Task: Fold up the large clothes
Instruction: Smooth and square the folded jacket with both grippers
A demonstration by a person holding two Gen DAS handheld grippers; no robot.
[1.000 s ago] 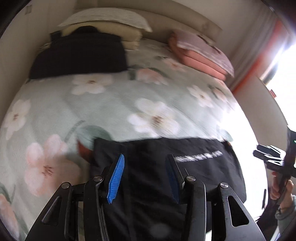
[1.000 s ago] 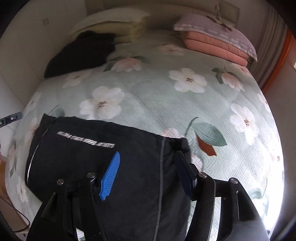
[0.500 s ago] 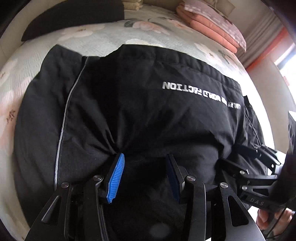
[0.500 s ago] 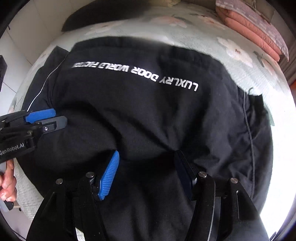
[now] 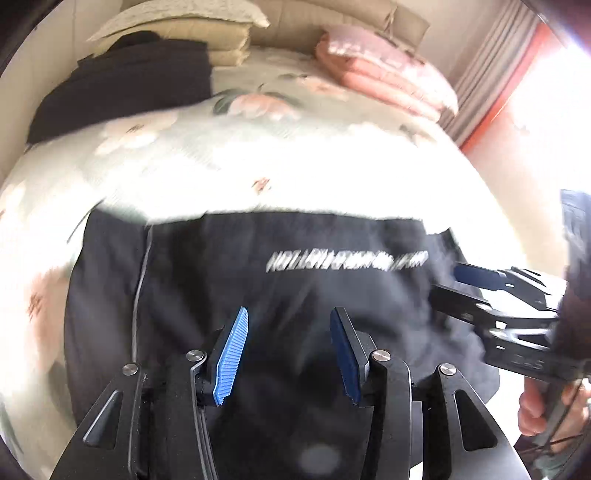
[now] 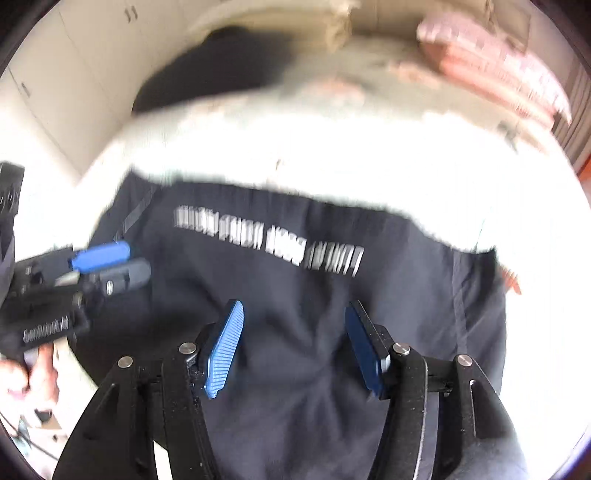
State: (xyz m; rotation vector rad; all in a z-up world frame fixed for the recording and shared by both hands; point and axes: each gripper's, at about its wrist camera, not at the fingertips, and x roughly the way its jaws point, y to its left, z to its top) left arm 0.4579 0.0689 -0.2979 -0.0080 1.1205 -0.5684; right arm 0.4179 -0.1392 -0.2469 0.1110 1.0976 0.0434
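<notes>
Blue ribbed pads of the left gripper stand partly apart, and black cloth fills the gap between them. As far as the blur allows, they pinch a thick fold of the black garment with a white line of lettering. The right gripper is a little wider. Creases in the black garment run in toward its pads, so it reads as clamped on a bunched fold too. Each tool shows at the edge of the other's view, so the two grips are side by side along the near edge.

Half a second ago the garment filled both views, with large, readable lettering. Now both cameras have drawn back, the lettering is small and streaked, and the garment's far edge shows again. Past that edge, the pale green floral quilted bedspread is back in sight. The garment lies near the foot of the bed, its near part gathered up to the pads.

Everything is smeared, so the hands are moving fast. My judgement is that they are mid-carry and this fold is not yet laid flat.

Farther off lie stacked pink pillows, cream pillows and a dark folded pile.
</notes>
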